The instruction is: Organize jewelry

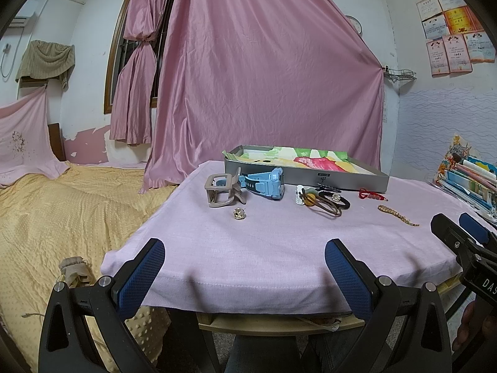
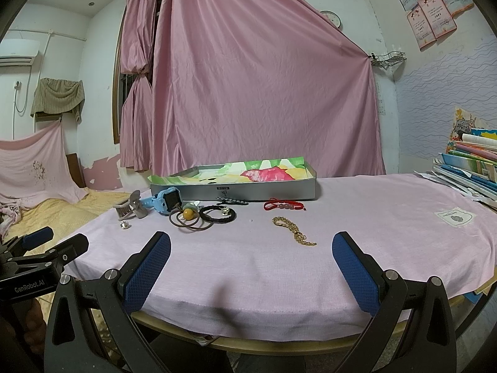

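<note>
Left wrist view: left gripper (image 1: 245, 256) hovers at the near edge of the table (image 1: 264, 248), fingers spread wide, holding nothing. Jewelry lies loose on the pink cloth, none of it in the tray yet. Beige hair claw (image 1: 222, 190) touches the blue watch (image 1: 264, 183); a small crystal ring (image 1: 239, 213) sits alone just in front of the claw. Hair ties (image 1: 326, 202) are heaped together near a small white piece (image 1: 300, 195). Right gripper (image 1: 459, 228) enters at the right edge.

Right wrist view: right gripper (image 2: 251, 251) also at the near edge, fingers wide and empty. Gold chain (image 2: 293, 231) is the nearest item, lying stretched out; red bracelet (image 2: 284, 205) lies beyond it, just before the tray (image 2: 233, 190). The tray stands at the far side, lined with floral paper; one or two small dark specks on the lining, otherwise it appears to hold nothing.

Risks, as judged: the chain is thin and flat on soft cloth, so the fingers may pinch fabric with it and drag the cloth, shifting every piece. The tangled hair ties may lift together. The ring could roll off toward the bed (image 1: 62, 202).
</note>
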